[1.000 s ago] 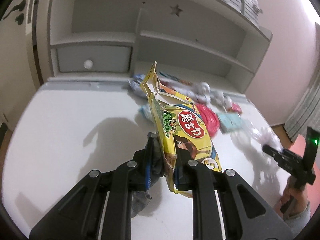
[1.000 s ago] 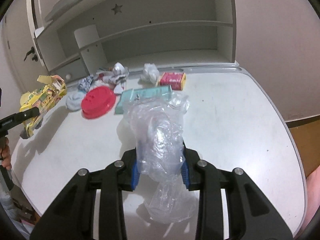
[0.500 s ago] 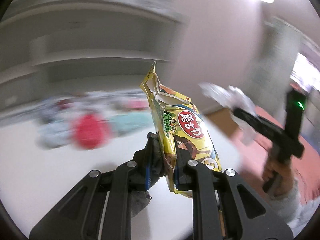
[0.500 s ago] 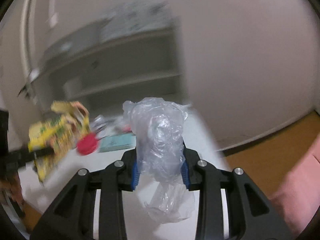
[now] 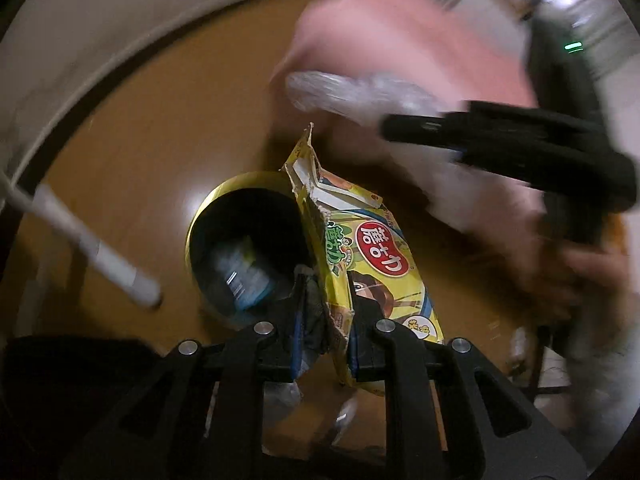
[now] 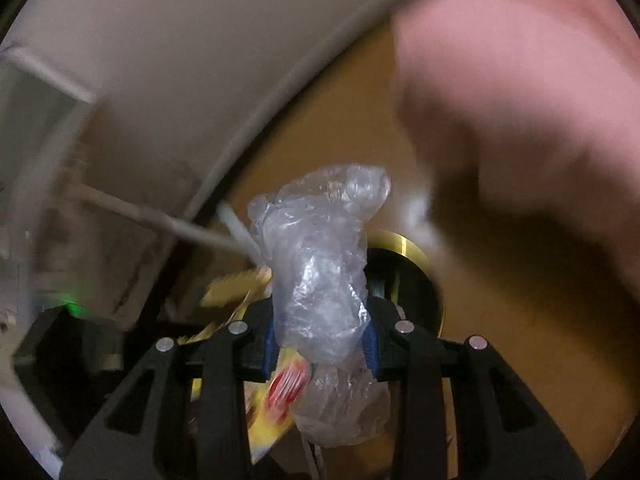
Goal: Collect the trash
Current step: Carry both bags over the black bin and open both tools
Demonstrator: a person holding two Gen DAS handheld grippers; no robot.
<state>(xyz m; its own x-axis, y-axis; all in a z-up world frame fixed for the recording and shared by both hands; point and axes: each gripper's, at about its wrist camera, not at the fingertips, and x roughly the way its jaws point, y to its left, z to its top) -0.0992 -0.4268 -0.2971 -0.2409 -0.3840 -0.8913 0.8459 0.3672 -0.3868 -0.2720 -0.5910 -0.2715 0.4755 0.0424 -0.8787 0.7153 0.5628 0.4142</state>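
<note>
Our left tongs (image 5: 322, 332) were clamped on the yellow snack bag (image 5: 372, 256), held right over the bin (image 5: 244, 248) on the floor (image 5: 132, 160) so it could drop in. Our right tongs (image 6: 320, 340) squeezed the clear wrap (image 6: 320, 264), also above the bin.

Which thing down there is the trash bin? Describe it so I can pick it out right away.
Look at the brown wooden floor below both grippers. The trash bin stands on it, just left of the yellow snack wrapper held in the left gripper. It is the only round, open-topped container: yellow rim, dark inside, some trash already at the bottom.
</note>
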